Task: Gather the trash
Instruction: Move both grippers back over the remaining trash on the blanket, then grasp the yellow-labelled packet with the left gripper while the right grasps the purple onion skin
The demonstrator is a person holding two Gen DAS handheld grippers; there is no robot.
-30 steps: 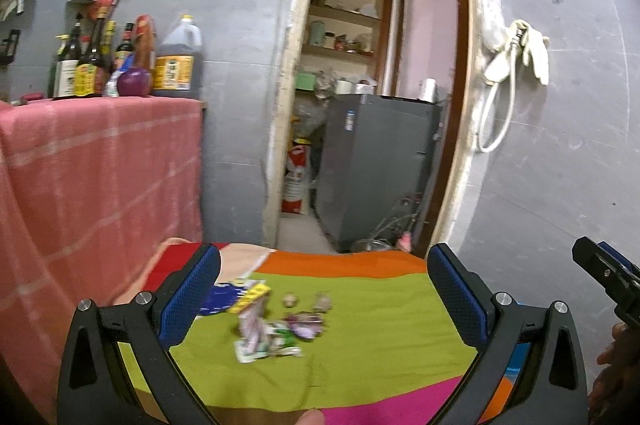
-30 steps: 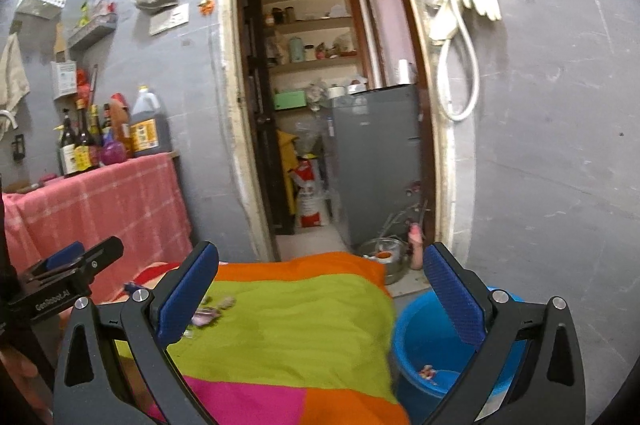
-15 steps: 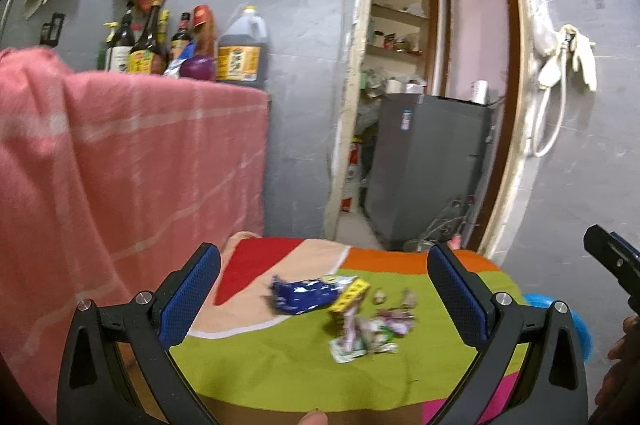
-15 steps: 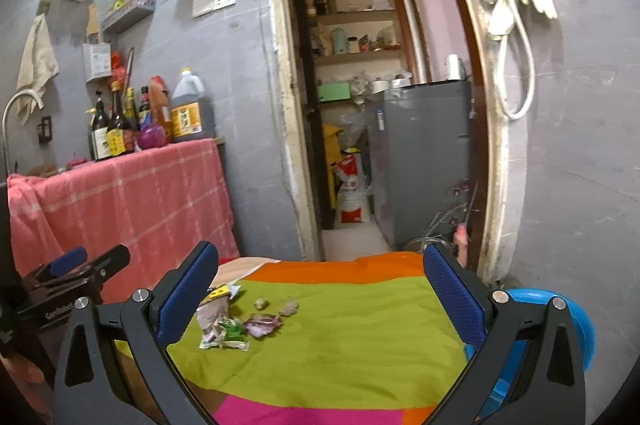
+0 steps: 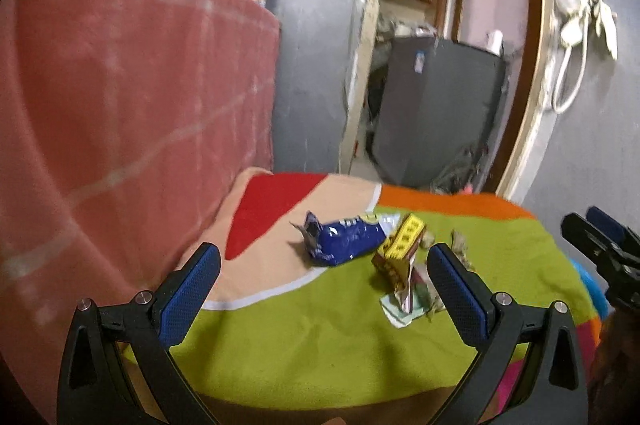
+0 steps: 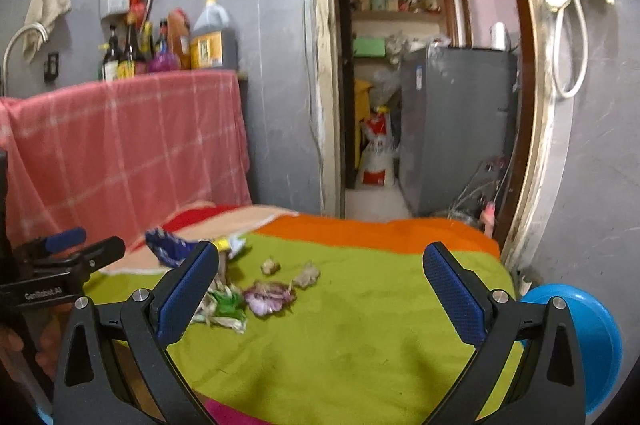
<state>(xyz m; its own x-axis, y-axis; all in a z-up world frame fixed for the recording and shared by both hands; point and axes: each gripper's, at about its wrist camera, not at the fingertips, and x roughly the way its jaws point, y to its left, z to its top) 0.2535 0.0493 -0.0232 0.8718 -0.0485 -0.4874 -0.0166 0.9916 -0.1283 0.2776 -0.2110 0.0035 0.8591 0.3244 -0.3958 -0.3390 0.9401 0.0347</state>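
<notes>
Trash lies on a table under a colourful cloth (image 5: 312, 341): a blue snack bag (image 5: 344, 240), a yellow and brown wrapper (image 5: 400, 253), a green and white wrapper (image 6: 224, 309), purple onion peel (image 6: 268, 299) and small scraps (image 6: 308, 275). My left gripper (image 5: 322, 291) is open and empty, low over the cloth just short of the blue bag. My right gripper (image 6: 320, 295) is open and empty, with the peel between its fingers further ahead. A blue bucket (image 6: 588, 341) stands off the table's right edge.
A pink checked cloth (image 5: 120, 97) hangs on a counter at the left, close to the left gripper. Bottles and an oil jug (image 6: 208, 41) stand on it. A doorway with a grey fridge (image 6: 456, 129) is behind the table.
Both grippers have swung left and dropped closer to the table. The trash pile has come nearer and the blue bag has come into full view. Both stayed open.
</notes>
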